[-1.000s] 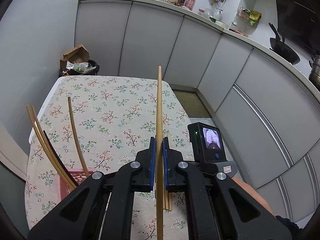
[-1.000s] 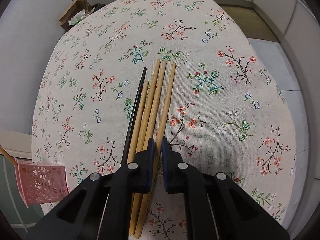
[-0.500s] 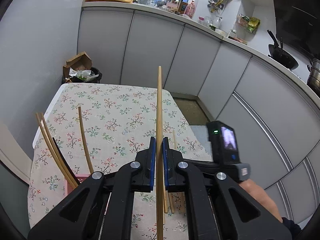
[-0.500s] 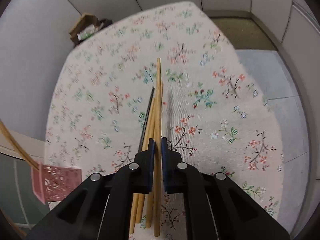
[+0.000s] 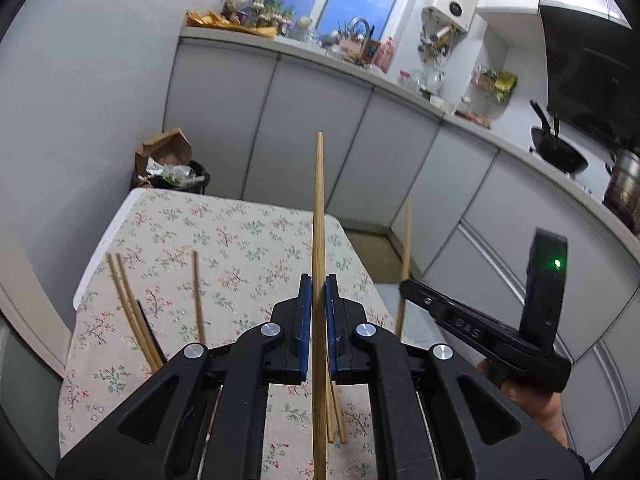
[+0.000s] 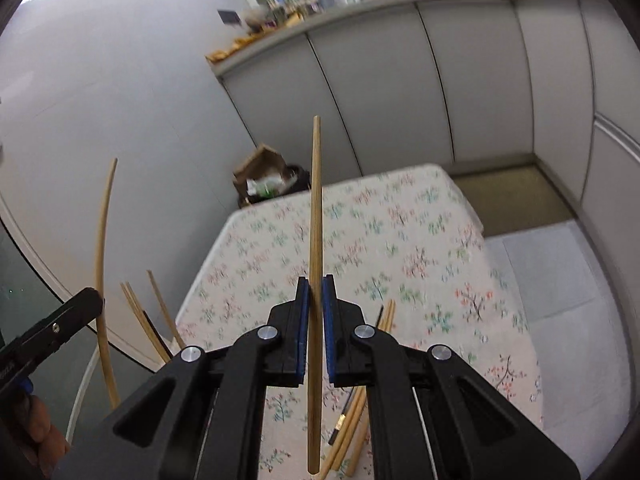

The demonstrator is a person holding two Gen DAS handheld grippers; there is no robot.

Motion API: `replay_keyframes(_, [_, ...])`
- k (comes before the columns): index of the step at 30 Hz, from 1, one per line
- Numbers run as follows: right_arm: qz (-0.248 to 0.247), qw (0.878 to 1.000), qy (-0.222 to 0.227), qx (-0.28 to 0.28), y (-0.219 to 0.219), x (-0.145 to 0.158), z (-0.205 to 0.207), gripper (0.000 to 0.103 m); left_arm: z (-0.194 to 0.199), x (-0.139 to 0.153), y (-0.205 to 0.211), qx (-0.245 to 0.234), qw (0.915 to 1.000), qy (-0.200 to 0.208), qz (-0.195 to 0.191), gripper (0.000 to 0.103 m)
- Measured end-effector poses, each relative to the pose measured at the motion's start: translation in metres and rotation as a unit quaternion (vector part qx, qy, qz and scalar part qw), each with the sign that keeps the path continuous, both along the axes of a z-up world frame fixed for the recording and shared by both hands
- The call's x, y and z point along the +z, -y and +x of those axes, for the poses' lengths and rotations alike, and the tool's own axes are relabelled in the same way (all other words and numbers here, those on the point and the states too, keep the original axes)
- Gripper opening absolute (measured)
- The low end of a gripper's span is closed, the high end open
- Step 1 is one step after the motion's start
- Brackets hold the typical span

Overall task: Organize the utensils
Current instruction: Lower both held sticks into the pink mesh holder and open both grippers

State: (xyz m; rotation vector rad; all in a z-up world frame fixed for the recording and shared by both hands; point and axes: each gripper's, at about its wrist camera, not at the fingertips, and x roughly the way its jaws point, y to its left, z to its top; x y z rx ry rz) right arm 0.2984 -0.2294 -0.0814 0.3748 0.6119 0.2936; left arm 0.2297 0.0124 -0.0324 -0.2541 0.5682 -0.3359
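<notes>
My left gripper (image 5: pixel 315 284) is shut on a wooden chopstick (image 5: pixel 319 216) and holds it pointing up above the floral table (image 5: pixel 240 248). My right gripper (image 6: pixel 316 284) is shut on another wooden chopstick (image 6: pixel 315 208), also raised; it shows at the right of the left wrist view (image 5: pixel 406 248). Several chopsticks (image 5: pixel 132 308) stand at the left, their holder hidden behind my gripper. A few wooden chopsticks and a black one (image 6: pixel 360 392) lie on the cloth below the right gripper.
A bin with a cardboard box (image 5: pixel 168 164) stands beyond the table's far end. Grey cabinets (image 5: pixel 360 152) run along the back and right. The left gripper's side (image 6: pixel 52 332) shows at the left of the right wrist view.
The right gripper closed on one chopstick from the pile and lifted it up off the cloth. Both grippers tilted upward, with the left still holding its chopstick.
</notes>
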Motion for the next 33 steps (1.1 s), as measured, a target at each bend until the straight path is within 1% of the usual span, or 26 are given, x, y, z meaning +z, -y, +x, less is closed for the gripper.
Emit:
replay_keyframes(3, [0.007, 0.999, 0.035, -0.002, 0.0, 0.011, -0.01, 0.007, -0.002, 0.005, -0.024, 0.023, 0.9994, 0.014, -0.02, 0.006])
replay_keyframes(5, [0.011, 0.998, 0.059, -0.001, -0.003, 0.018, -0.015, 0.007, -0.001, 0.007, -0.037, 0.039, 0.9986, 0.023, -0.026, 0.006])
replay_keyframes(7, [0.014, 0.997, 0.079, 0.001, -0.008, 0.022, -0.019, 0.007, -0.001, 0.005, -0.05, 0.058, 0.9973, 0.033, -0.031, 0.006])
replay_keyframes(11, [0.014, 0.994, 0.106, 0.009, -0.021, 0.029, -0.026, 0.007, 0.001, -0.004, -0.066, 0.08, 0.9955, 0.035, -0.035, 0.006])
replay_keyframes(15, [0.015, 0.993, 0.117, 0.018, -0.036, 0.03, -0.031, 0.007, 0.001, -0.013, -0.073, 0.099, 0.9938, 0.043, -0.026, 0.006])
replay_keyframes(22, [0.01, 0.99, 0.134, 0.042, -0.067, 0.033, -0.038, 0.007, 0.0, -0.026, -0.077, 0.113, 0.9921, 0.055, -0.001, 0.006])
replay_keyframes(33, [-0.001, 0.989, 0.135, 0.065, -0.113, 0.022, -0.038, 0.007, 0.003, -0.045, -0.085, 0.124, 0.9885, 0.086, 0.009, 0.006])
